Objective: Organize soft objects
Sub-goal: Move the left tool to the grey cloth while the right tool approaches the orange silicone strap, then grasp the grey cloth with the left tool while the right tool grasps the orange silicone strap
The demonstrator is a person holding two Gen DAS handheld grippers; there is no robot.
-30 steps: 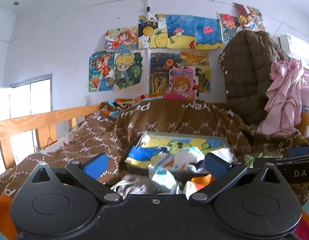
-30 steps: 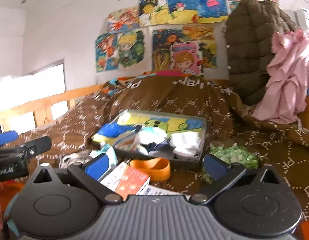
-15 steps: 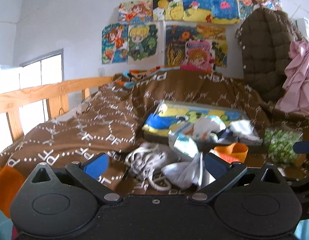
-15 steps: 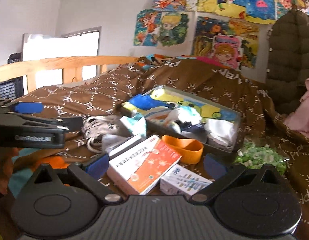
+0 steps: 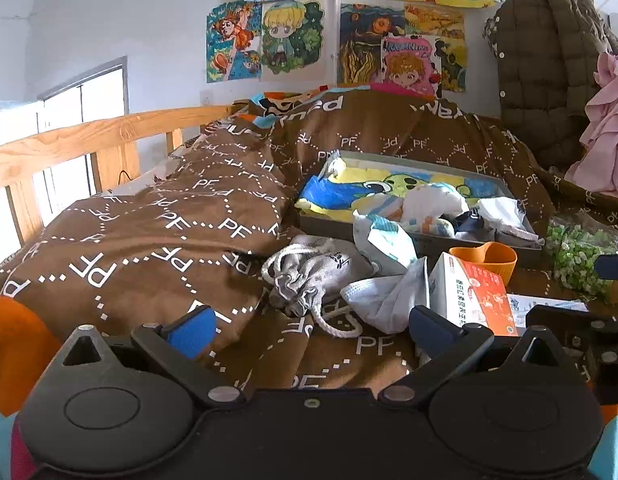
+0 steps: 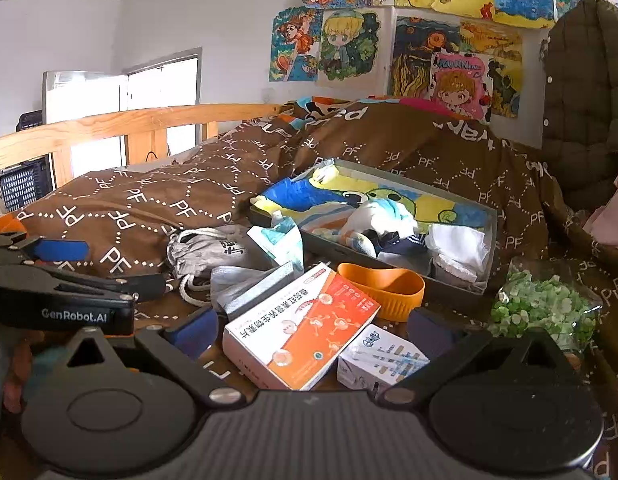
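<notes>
On the bed, the brown PF-printed duvet (image 5: 157, 240) is heaped along the left edge beside the wooden rail (image 5: 81, 140). The left gripper (image 5: 309, 330) hovers low over the duvet with its blue-padded jaws spread wide and nothing between them; just ahead of it lies a grey drawstring pouch (image 5: 305, 276), its white cord trailing toward the gripper. Touching the pouch on the right is a crumpled white face mask (image 5: 385, 298), with a blue-and-white tissue pack (image 5: 383, 242) behind it, leaning on the near wall of the grey tray (image 6: 491, 236). The tray, toward the middle of the bed, holds a cartoon-print cloth (image 6: 341, 196) and bundled socks. The right gripper (image 6: 309, 336) is also wide open and empty, poised over an orange-and-white box (image 6: 301, 330), with a smaller white box (image 6: 383, 358) just beside it. An orange silicone cup (image 6: 383, 290) sits between the box and the tray, and a bag of green pieces (image 6: 543, 308) lies toward the right edge.
</notes>
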